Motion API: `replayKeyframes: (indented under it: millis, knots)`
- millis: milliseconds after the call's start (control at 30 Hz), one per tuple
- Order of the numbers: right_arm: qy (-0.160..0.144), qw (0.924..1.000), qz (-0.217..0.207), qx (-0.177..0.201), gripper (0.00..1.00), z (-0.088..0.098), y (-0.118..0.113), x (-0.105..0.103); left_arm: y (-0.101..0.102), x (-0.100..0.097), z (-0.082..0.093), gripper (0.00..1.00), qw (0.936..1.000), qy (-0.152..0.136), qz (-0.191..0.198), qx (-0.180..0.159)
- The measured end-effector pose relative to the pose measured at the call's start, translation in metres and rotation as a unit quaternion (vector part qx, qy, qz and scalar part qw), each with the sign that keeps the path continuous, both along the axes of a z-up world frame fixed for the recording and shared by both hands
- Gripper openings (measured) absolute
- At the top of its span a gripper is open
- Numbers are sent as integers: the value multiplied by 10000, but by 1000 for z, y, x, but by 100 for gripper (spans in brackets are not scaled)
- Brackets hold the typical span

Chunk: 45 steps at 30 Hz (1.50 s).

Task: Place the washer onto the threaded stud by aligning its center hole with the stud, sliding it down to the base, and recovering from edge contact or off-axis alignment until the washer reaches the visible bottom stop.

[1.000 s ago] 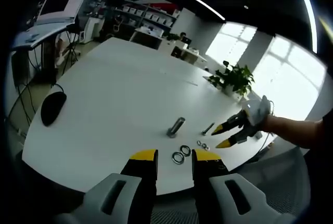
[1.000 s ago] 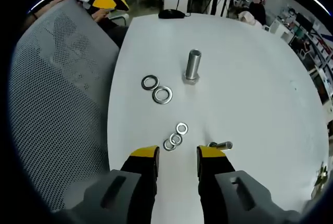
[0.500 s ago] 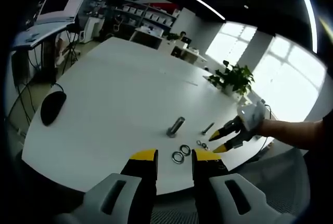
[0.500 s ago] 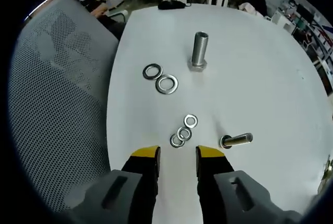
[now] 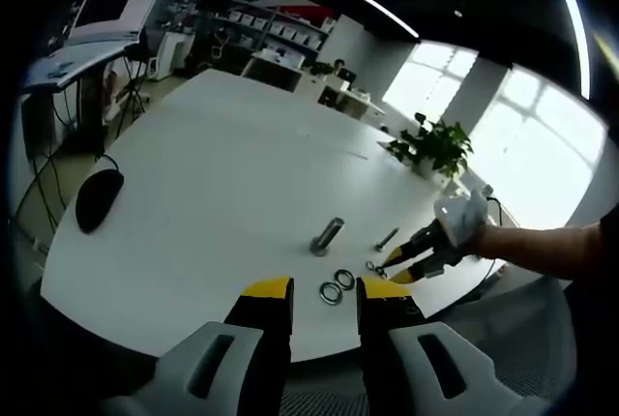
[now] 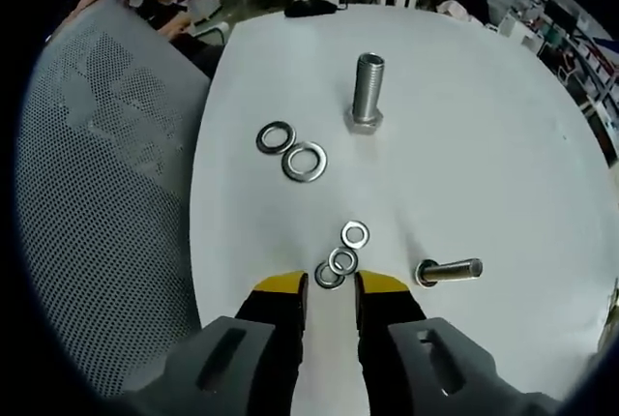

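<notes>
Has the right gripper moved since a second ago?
Yes. In the left gripper view the right gripper has come in toward the small washers, nearer the upright stud, which kept its place.

Bare table surrounds the upright stud; a lying bolt flanks the small washers.

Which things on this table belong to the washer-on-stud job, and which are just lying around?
Job:
upright threaded stud
three small washers
two large washers
right hand-held gripper

Lying about:
loose bolt on its side
computer mouse
potted plant
mesh chair
</notes>
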State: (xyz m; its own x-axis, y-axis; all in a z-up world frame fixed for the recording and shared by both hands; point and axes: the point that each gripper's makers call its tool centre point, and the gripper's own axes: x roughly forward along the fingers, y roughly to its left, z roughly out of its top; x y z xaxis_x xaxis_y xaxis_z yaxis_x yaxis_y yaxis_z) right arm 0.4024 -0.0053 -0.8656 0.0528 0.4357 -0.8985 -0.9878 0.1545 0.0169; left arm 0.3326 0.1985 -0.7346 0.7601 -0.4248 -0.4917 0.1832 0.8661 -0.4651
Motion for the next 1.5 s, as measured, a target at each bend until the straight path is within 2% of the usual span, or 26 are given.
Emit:
replayKeyframes:
  millis: [133,333,433,700,933,1500]
  knots:
    - [-149,9998,120,-72,21,0,0,-1,0,0,0,24,10000,-1,-6,-2]
    - [-136,9998,-172,26,15,0,1,-2,0,0,0,24,10000,-9,1,-4]
    - [-227,9997,-52,-50,15,0,1,-3,0,0,1,24,10000,-15,7,-15]
    - [-206,9995,-218,16,14,-1,2,-1,0,1,1,24,10000,-29,34,-33]
    - [-180,9997,-149,-41,13,0,-1,-2,1,1,1,24,10000,-28,47,-38]
    - [-187,9997,13,-170,13,20,-15,4,-1,-1,-1,24,10000,24,-27,25]
